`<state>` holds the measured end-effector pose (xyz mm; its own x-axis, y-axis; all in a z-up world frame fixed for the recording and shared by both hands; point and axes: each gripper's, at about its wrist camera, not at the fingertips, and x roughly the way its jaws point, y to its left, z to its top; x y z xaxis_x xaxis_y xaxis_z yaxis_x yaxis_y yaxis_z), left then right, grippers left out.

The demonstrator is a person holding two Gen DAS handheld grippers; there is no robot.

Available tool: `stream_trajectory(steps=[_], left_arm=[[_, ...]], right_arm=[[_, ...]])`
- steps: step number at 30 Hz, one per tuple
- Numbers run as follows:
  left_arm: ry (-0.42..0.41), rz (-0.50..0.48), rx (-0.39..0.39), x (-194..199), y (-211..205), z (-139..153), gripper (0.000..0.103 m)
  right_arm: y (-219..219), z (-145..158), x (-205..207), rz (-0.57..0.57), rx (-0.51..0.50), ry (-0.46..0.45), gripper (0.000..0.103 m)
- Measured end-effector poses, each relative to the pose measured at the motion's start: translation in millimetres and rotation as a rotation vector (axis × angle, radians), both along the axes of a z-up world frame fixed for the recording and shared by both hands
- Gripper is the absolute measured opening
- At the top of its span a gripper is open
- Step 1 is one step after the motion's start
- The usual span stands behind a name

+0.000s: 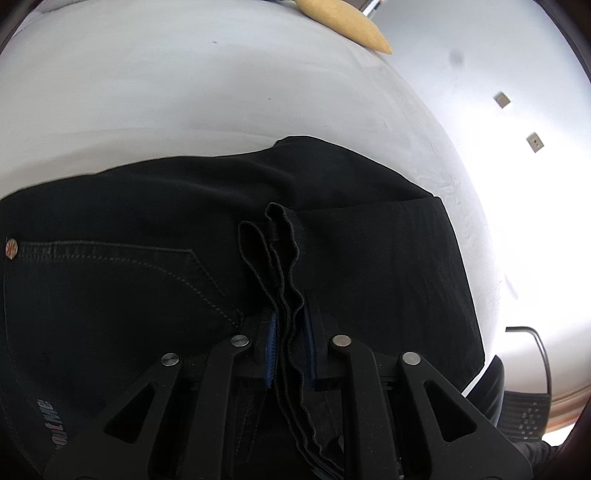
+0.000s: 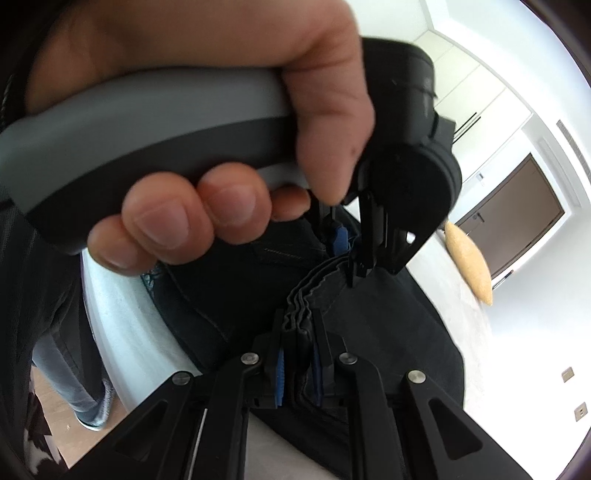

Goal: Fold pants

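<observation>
Pants (image 1: pixel 332 258) on bed (image 1: pixel 184 92), pillow (image 1: pixel 347 22) beyond

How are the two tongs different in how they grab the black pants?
The left tongs pinch loose, wavy hem edges, while the right tongs pinch a thicker, tighter bunch of folds. In the right wrist view the left tongs point down from above the pants, with a hand on their handle; the right tongs reach in from below. Both are shut on the same stacked edges.

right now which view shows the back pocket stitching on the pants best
The left wrist view: the pocket stitching on the pants runs clear and unblocked left of the left gripper. The right wrist view catches only a short stitched bit below the hand.
</observation>
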<state>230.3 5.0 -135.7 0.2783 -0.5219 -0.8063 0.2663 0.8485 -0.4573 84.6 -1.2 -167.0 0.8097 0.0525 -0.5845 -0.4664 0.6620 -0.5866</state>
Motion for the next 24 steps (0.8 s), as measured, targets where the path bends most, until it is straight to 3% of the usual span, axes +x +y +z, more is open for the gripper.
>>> stream_trajectory(steps=[3,4,5,7,8,12,14,16,18,20,24], left_arm=[[-0.008,0.007,-0.019,-5,9,-4,0.015],[-0.016,0.01,-0.009,-8,13,-3,0.015],[-0.031,0.017,0.018,-10,15,0,0.015],[-0.082,0.052,0.116,-16,19,11,0.015],[-0.106,0.072,0.163,-18,21,17,0.015],[-0.26,0.069,0.282,-33,3,46,0.015],[-0.334,0.019,0.349,-44,-30,52,0.015],[-0.374,-0.037,0.404,-56,-61,49,0.015],[-0.372,-0.09,0.472,-60,-85,33,0.015],[-0.309,-0.12,0.504,-62,-99,8,0.015],[-0.352,-0.081,0.538,-76,-110,-5,0.015]], right_arm=[[-17,-1,2,-0.003,0.028,0.008,0.017],[-23,3,6,-0.001,0.044,0.011,0.025],[-28,6,7,-0.007,0.061,0.011,0.04],[-42,15,6,-0.018,0.118,0.026,0.058],[-49,20,5,-0.007,0.16,0.045,0.061],[-103,53,1,-0.011,0.426,0.205,0.055],[-150,65,16,-0.051,0.63,0.329,0.036],[-194,73,32,-0.121,0.783,0.4,0.027],[-241,73,51,-0.176,0.93,0.467,0.022],[-278,73,63,-0.228,1.047,0.509,0.021],[-334,59,115,-0.275,1.218,0.635,0.021]])
